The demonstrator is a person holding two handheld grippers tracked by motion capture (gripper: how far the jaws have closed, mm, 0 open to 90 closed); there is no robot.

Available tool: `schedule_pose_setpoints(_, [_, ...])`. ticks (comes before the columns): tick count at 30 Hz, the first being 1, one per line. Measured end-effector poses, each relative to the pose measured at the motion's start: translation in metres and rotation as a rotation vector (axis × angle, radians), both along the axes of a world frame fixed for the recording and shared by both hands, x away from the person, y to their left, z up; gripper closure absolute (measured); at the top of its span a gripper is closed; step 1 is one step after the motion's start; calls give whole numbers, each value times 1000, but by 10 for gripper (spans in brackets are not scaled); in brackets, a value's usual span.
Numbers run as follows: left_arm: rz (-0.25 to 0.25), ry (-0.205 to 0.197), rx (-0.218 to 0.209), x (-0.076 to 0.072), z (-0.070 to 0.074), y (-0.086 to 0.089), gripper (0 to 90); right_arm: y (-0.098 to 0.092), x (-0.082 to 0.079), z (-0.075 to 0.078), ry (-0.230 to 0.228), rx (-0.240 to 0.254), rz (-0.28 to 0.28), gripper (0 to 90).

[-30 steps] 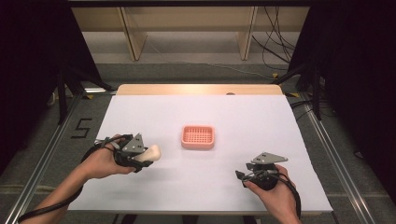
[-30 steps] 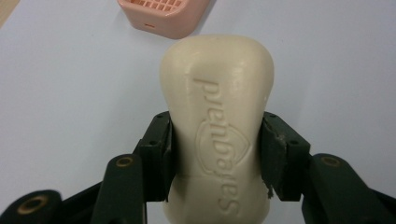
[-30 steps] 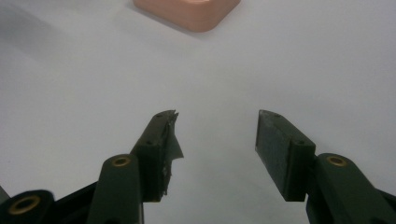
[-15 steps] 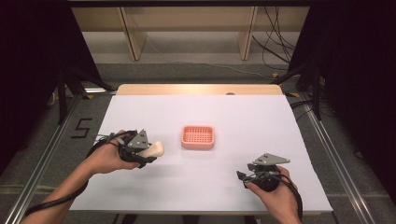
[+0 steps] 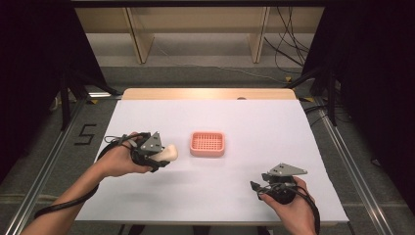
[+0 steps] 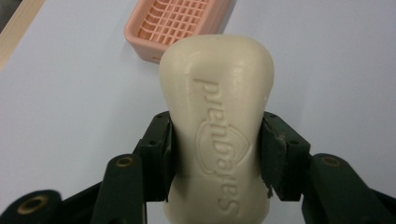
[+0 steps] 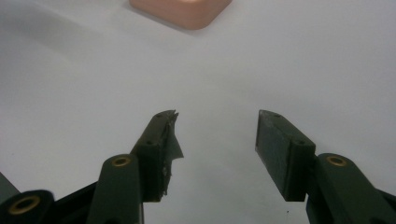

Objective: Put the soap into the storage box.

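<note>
Left gripper [image 5: 164, 154] sitting left of centre in the high view, clamped on a cream, rounded bar of soap [image 5: 170, 152] with embossed lettering. Soap poking out past the jaw tips toward the middle of the frame, held just off the white table sheet [image 5: 244, 127]. In the left gripper view, same bar of soap [image 6: 217, 121] standing tall through the centre of the frame, both black pads pressed flat against its narrow sides, so jaws closed as far as the bar lets them. Lettering reads upside down from that camera.

Salmon-pink plastic soap dish with a grid floor [image 5: 207, 144] just right of the soap in the high view, near but apart, dead centre of the frame. Also up at the top of the left gripper view [image 6: 180, 25], partly behind the soap.

Right gripper [image 5: 257, 188] down in the lower right of the high view, resting low by the table sheet, well apart from the dish. Right gripper view: jaws spread wide, nothing but bare white sheet between them, left pad looking chewed up at its tip. Pink dish corner [image 7: 182, 11] peeking in at the top edge there.
</note>
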State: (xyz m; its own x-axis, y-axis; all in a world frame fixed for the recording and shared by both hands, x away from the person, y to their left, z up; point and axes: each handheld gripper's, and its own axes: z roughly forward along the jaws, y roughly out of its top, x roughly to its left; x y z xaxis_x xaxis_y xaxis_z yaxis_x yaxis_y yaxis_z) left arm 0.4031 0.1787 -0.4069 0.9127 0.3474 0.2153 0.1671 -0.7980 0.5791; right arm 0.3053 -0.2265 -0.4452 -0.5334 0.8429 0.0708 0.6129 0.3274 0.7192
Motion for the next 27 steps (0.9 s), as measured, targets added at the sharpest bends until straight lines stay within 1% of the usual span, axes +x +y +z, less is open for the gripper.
schedule_pose_setpoints(2, [-3,1,-4,0,0,-1,497,0,-1,0,8,0,-8,482])
schedule_pose_setpoints(3, [-1,4,-8,1,0,-2,497,0,0,-1,2,3,6,482])
schedule_pose_setpoints(4, [-13,-2,6,2,1,-2,498,0,-1,-1,7,4,0,482])
schedule_pose_setpoints(5, [-6,4,1,1,1,-2,498,-1,-1,0,3,-2,-5,482])
schedule_pose_setpoints(6, [-6,5,-6,2,1,-4,497,0,-2,0,16,4,-12,481])
schedule_pose_setpoints(10, [-9,0,-1,4,1,-5,497,0,-2,0,14,5,-11,482])
schedule_pose_setpoints(11, [-8,4,-7,4,1,-6,497,-1,-1,0,5,2,-8,482])
schedule_pose_setpoints(12, [-9,3,-6,4,1,-6,497,-2,0,-1,-14,-5,11,482])
schedule_pose_setpoints(16, [-1,6,-8,6,1,-8,497,-2,0,-1,-14,-5,12,482])
schedule_pose_setpoints(17, [-1,5,-10,7,1,-9,497,-1,-1,0,0,4,4,482])
schedule_pose_setpoints(21, [-5,-1,-9,9,1,-10,498,-1,-1,0,-1,4,4,482])
schedule_pose_setpoints(22, [-3,2,-12,10,1,-12,497,-2,0,-1,-16,-6,13,482])
schedule_pose_setpoints(23, [-3,2,-12,10,1,-12,498,-2,-1,-1,-9,1,8,482])
schedule_pose_setpoints(24, [-3,-1,-10,10,1,-12,497,-2,-1,-1,-13,-3,11,482])
schedule_pose_setpoints(25, [1,-2,-17,10,0,-13,497,-2,-1,-1,-13,-3,11,482])
schedule_pose_setpoints(26, [-7,-6,-11,11,1,-15,497,-1,-1,0,-3,4,4,482])
schedule_pose_setpoints(27, [-7,-6,-11,11,1,-15,498,-1,-1,0,-4,4,3,482])
